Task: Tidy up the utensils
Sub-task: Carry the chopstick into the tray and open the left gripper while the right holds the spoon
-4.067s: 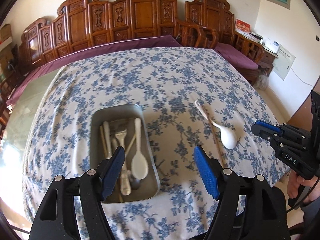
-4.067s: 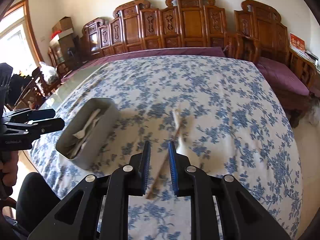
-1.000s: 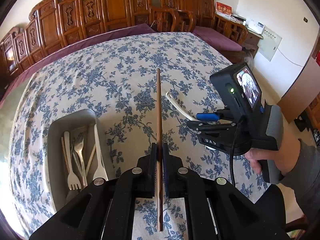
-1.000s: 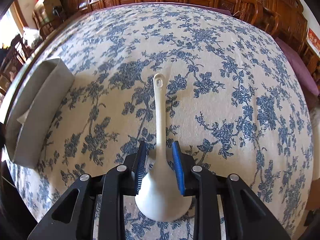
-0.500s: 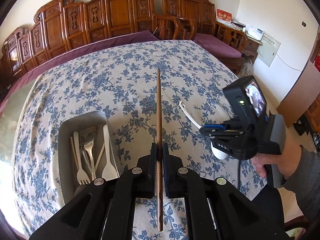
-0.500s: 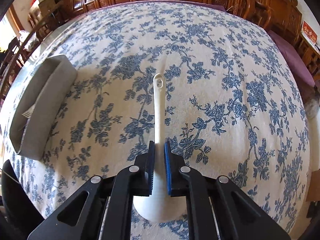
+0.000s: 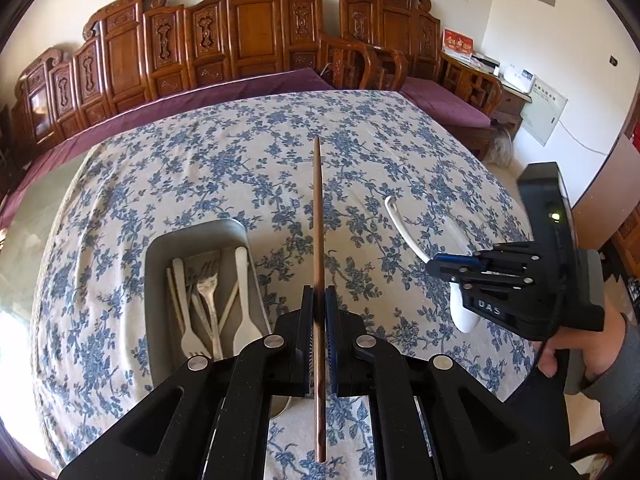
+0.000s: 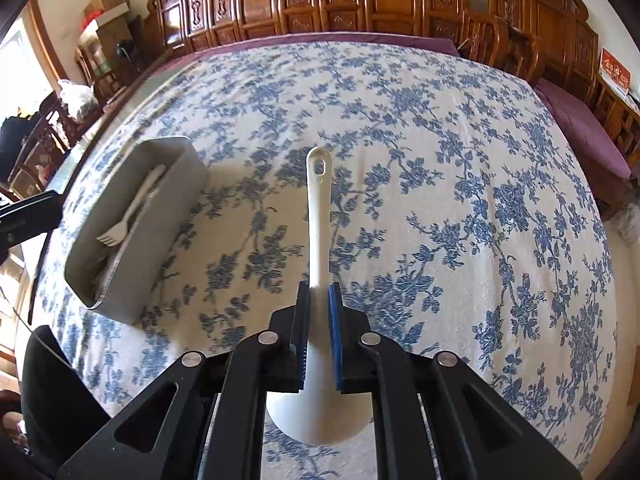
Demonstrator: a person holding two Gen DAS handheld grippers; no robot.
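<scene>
Now left tongs [image 7: 319, 316] clamping chopstick [image 7: 318, 220], right tongs [image 8: 319, 320] gripping white spoon [image 8: 318, 216], seemingly lifted.

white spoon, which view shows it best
The right wrist view: the spoon runs up the middle of the frame, clamped by the right gripper, with handle hole and bowl both visible. In the left wrist view the spoon shows mostly its handle; the right gripper hides part of the bowl.
</scene>
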